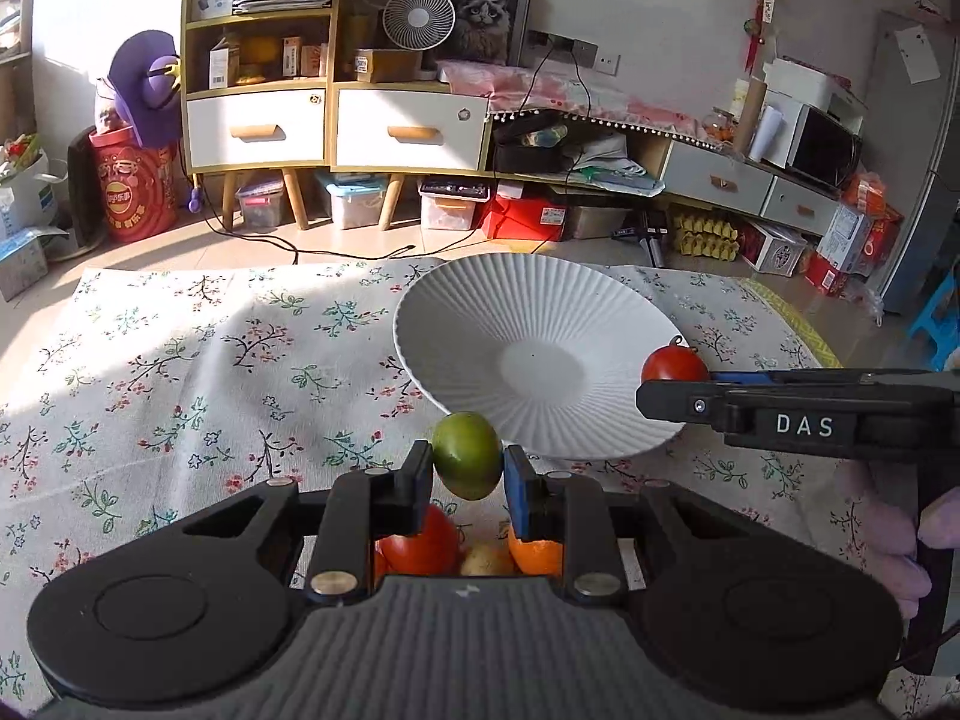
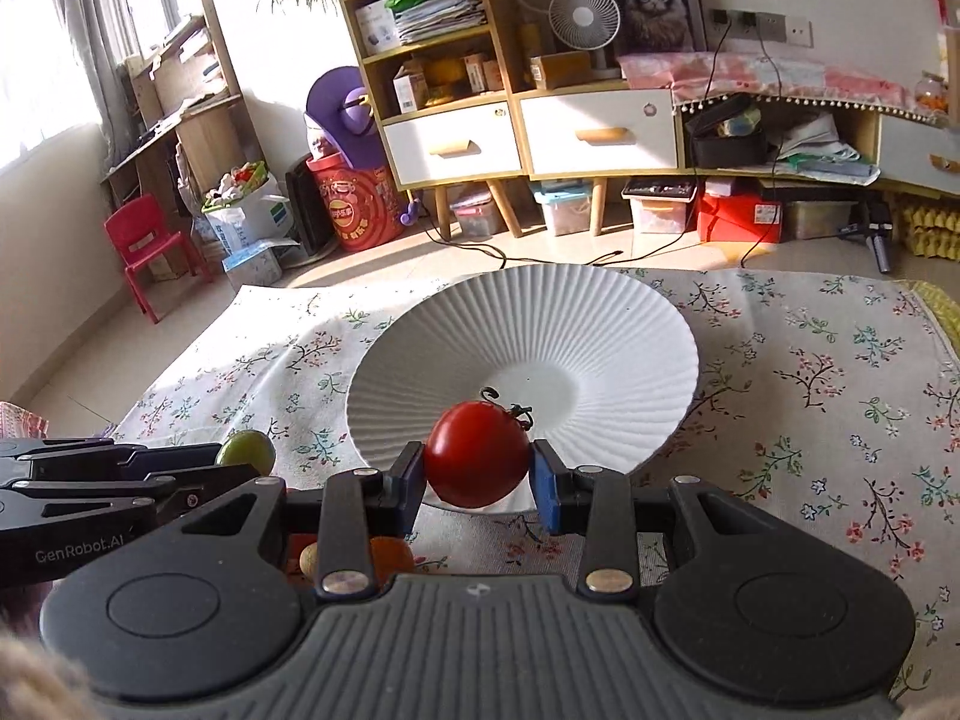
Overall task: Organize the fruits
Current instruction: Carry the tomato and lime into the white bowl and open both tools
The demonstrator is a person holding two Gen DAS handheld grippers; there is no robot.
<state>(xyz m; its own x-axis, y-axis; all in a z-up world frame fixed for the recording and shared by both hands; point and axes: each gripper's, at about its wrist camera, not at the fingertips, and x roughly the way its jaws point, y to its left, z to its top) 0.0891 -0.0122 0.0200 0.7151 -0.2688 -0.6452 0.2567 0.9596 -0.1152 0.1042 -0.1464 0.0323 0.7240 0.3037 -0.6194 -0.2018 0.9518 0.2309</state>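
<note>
My left gripper [image 1: 468,465] is shut on a green lime [image 1: 467,455] and holds it above the cloth, just short of the near rim of the white ribbed plate [image 1: 528,324]. My right gripper [image 2: 477,474] is shut on a red tomato [image 2: 477,453] over the plate's [image 2: 570,324] near rim. In the left wrist view the right gripper comes in from the right with the tomato [image 1: 673,363]. In the right wrist view the lime [image 2: 246,450] shows at the left. A red tomato [image 1: 420,543], a small yellowish fruit [image 1: 485,561] and an orange [image 1: 537,552] lie on the cloth below my left gripper.
The table carries a floral cloth [image 1: 180,372]. Its far edge lies just behind the plate. Beyond it stand wooden cabinets [image 1: 336,90], storage boxes and cables on the floor. A red child's chair [image 2: 147,243] stands at the far left.
</note>
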